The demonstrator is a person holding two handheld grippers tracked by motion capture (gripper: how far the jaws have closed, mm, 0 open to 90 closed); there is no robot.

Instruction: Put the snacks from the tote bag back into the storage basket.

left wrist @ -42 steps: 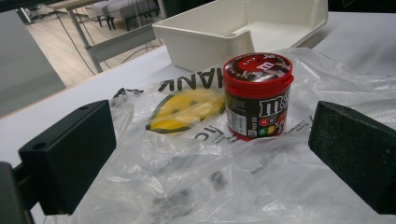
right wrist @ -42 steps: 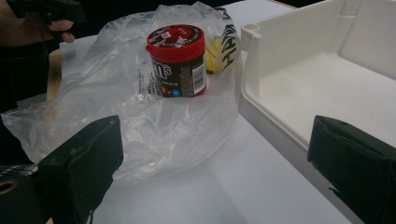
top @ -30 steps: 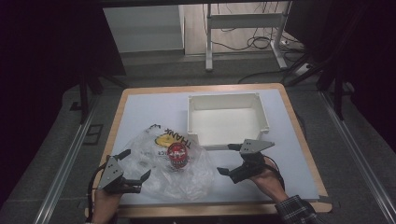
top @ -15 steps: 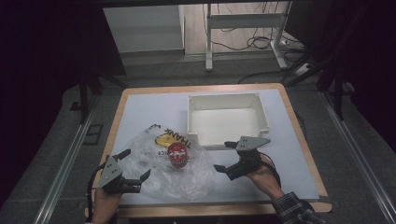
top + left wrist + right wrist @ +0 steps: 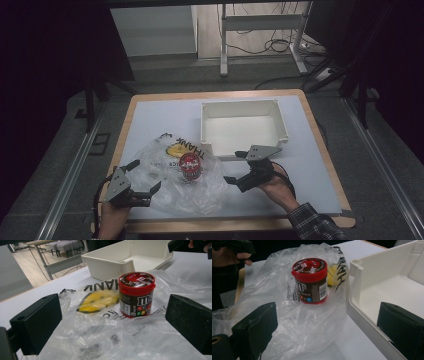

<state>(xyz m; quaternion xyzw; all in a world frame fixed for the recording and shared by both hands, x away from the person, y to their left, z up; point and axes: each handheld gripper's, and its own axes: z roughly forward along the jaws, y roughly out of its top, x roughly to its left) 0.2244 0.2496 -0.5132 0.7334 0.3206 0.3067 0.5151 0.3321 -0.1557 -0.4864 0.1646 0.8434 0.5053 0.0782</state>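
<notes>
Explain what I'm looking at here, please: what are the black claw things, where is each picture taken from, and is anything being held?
No robot here: a person holds a hand-operated two-jaw tool in each hand. The high view looks down on the table; the left gripper is at the lower left, the right gripper at the lower right. The other two pictures come from cameras riding on the grippers, so the black blocks at the bottom of each are that gripper's own jaws. On the table lie a clear plastic bag, a red-lidded candy jar standing upright on it, and an empty white bin behind. Both grippers are open on either side of the bag, and nothing is held.
</notes>
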